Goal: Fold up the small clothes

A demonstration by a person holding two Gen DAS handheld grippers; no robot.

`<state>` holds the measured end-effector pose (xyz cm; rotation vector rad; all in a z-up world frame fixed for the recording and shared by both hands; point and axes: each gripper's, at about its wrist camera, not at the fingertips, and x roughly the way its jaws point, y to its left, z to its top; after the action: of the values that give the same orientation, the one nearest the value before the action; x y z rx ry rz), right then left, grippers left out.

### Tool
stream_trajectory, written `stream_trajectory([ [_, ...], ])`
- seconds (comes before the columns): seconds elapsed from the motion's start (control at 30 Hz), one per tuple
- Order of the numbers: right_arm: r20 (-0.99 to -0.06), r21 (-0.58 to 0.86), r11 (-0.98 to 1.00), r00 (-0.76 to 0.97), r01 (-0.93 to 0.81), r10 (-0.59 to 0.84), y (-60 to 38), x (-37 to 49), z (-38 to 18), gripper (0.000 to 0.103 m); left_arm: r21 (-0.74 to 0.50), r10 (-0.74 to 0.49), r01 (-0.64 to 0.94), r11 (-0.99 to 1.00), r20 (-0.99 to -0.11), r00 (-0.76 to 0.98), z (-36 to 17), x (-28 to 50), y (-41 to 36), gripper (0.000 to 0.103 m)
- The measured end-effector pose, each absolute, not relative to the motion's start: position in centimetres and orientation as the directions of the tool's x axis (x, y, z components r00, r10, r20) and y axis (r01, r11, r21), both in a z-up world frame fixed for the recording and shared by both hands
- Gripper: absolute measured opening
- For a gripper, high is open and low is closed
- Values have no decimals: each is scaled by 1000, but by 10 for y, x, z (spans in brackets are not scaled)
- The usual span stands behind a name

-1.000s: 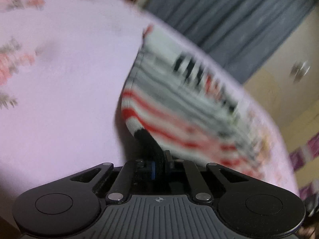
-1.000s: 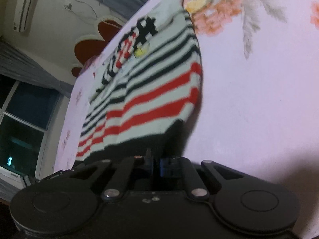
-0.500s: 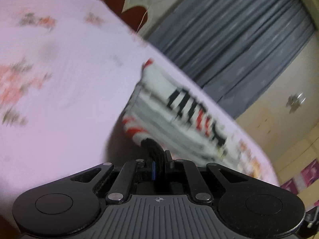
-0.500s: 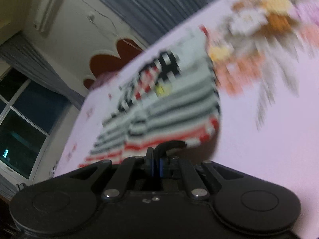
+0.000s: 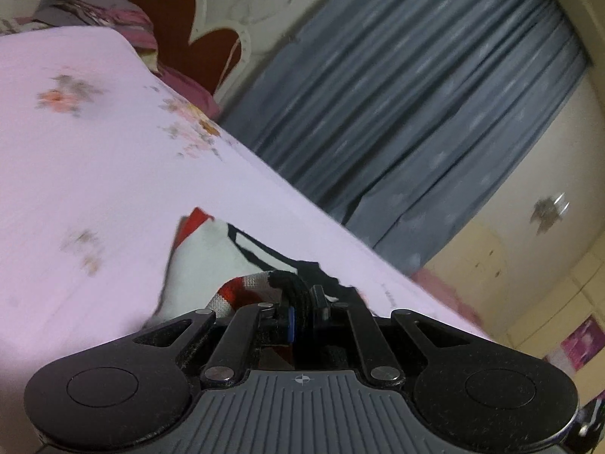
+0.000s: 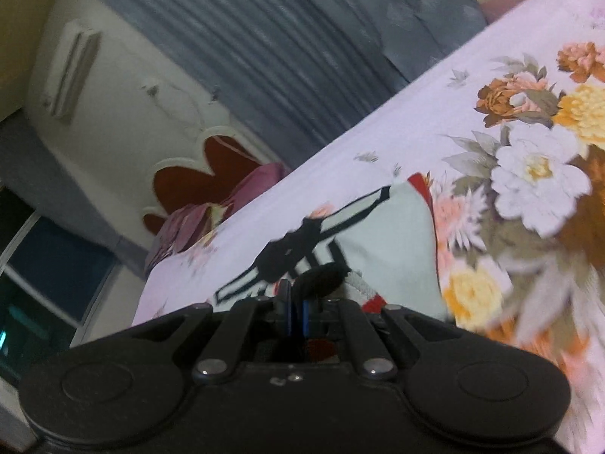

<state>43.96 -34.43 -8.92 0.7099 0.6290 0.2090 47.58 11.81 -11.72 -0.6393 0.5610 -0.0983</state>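
Note:
A small striped garment [image 5: 204, 261], white with red and black stripes and a black hem, lies on the pink floral bedsheet [image 5: 94, 174]. My left gripper [image 5: 300, 302] is shut on its black hem corner, which bunches up between the fingers. In the right wrist view the same striped garment [image 6: 385, 242] shows its plain white upper part and black-edged neckline, and my right gripper [image 6: 297, 302] is shut on the other black hem corner. The striped lower half is lifted over the top part, mostly hidden behind the grippers.
The bedsheet [image 6: 378, 140] carries large flower prints [image 6: 537, 166] on the right. Pink pillows [image 5: 113, 19] and a red-and-white headboard [image 5: 181, 11] stand at the far end. Grey curtains [image 5: 416, 113] hang beyond the bed's far edge. A window [image 6: 49, 276] is on the left.
Both grippers have carried the hem up and forward over the garment. The striped body that was spread out in front has folded under, leaving only the white top part and neckline in sight.

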Motion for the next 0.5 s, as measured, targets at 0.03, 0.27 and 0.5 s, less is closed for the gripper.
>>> stream_trajectory([
  [0.03, -474, 673, 738, 793, 46, 383, -347, 456, -93, 5, -580, -256, -85, 810, -481, 838, -119, 493, 116, 7],
  [0.27, -582, 684, 702, 729, 199, 360, -357, 552, -145, 5, -515, -271, -123, 848, -620, 736, -161, 592, 113, 7],
  [0.5, -568, 706, 663, 758, 247, 322, -358, 598, -179, 26, -604, -338, -77, 793, -542, 769, -186, 617, 119, 42],
])
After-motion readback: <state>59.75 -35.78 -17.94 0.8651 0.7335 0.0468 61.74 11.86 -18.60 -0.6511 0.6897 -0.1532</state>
